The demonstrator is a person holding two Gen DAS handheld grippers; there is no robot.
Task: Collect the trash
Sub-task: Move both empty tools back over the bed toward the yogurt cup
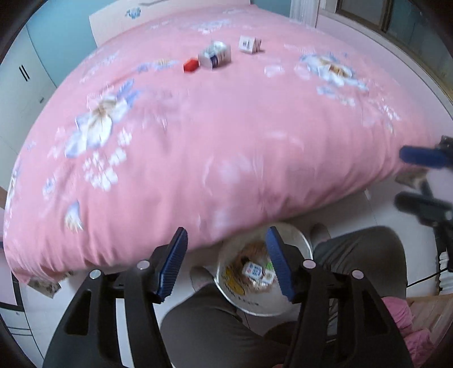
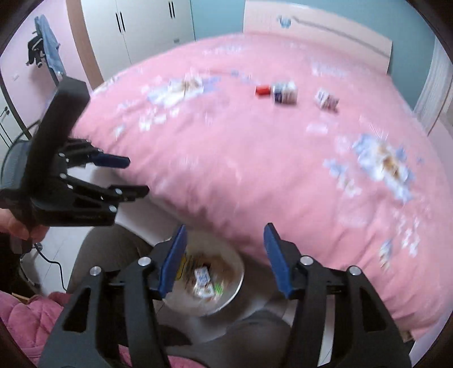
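Observation:
Three pieces of trash lie far up the pink bed: a small red box (image 1: 190,65) (image 2: 262,91), a white-and-blue carton (image 1: 214,54) (image 2: 284,92) and a white box (image 1: 249,44) (image 2: 327,102). A white bin (image 1: 254,304) (image 2: 226,300) stands on the floor at the bed's foot, holding several cartons and wrappers. My left gripper (image 1: 226,235) (image 2: 138,176) hangs above the bin, open, with nothing between its blue pads. My right gripper (image 2: 226,229) (image 1: 400,177) hovers beside it over the same bin, also open with nothing held.
The bed's pink flowered cover (image 1: 226,136) fills most of both views. A person's grey-trousered legs (image 1: 215,325) flank the bin. A pink quilted garment (image 2: 25,320) lies low at the left. Wardrobes (image 2: 141,25) and a hanging blue cloth (image 2: 49,45) stand behind.

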